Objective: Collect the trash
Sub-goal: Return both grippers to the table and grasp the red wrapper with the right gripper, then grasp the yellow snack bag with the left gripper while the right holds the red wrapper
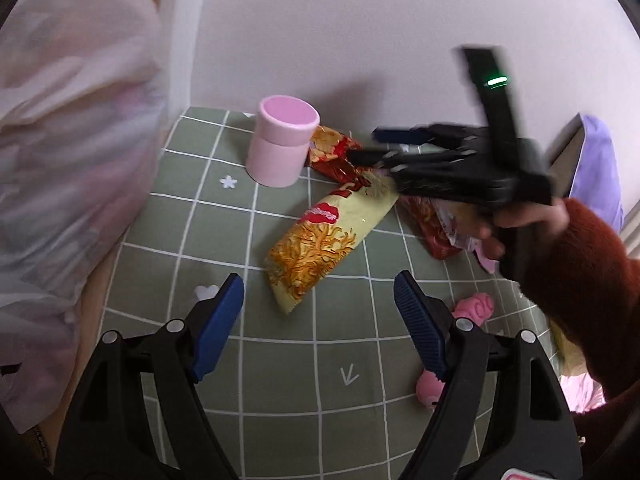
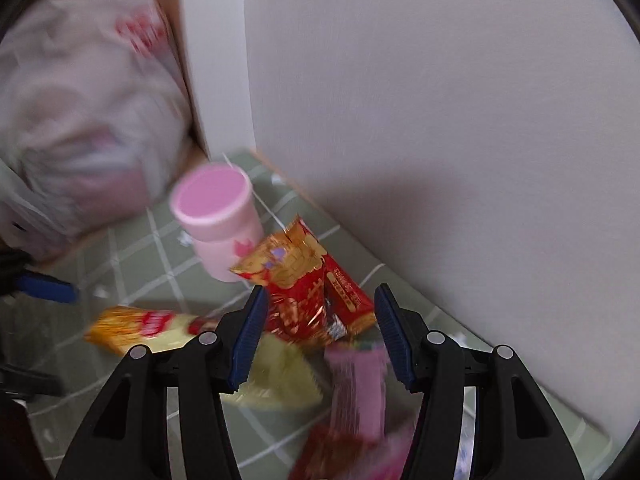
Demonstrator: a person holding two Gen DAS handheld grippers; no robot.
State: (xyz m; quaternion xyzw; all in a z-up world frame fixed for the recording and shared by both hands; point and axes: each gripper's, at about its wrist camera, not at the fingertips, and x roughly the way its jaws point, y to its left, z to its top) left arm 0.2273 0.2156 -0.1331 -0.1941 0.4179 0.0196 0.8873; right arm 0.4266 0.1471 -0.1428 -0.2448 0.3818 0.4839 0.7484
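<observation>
Overhead, the left wrist view shows the left gripper [image 1: 319, 320] with jaws apart above a green checked tabletop [image 1: 280, 392]. One yellow packet [image 1: 320, 246] lies ahead; two red packets [image 1: 334, 154] sit farther, one beside one pink canister [image 1: 282, 146]. One white bag [image 1: 68, 140] fills the left; a white wall [image 1: 360, 20] closes the far edge.

From the right wrist view, the right gripper [image 2: 319, 334] has jaws apart, framing a red packet [image 2: 312, 292]. A pink wrapper [image 2: 358, 388] lies near, blurred.
</observation>
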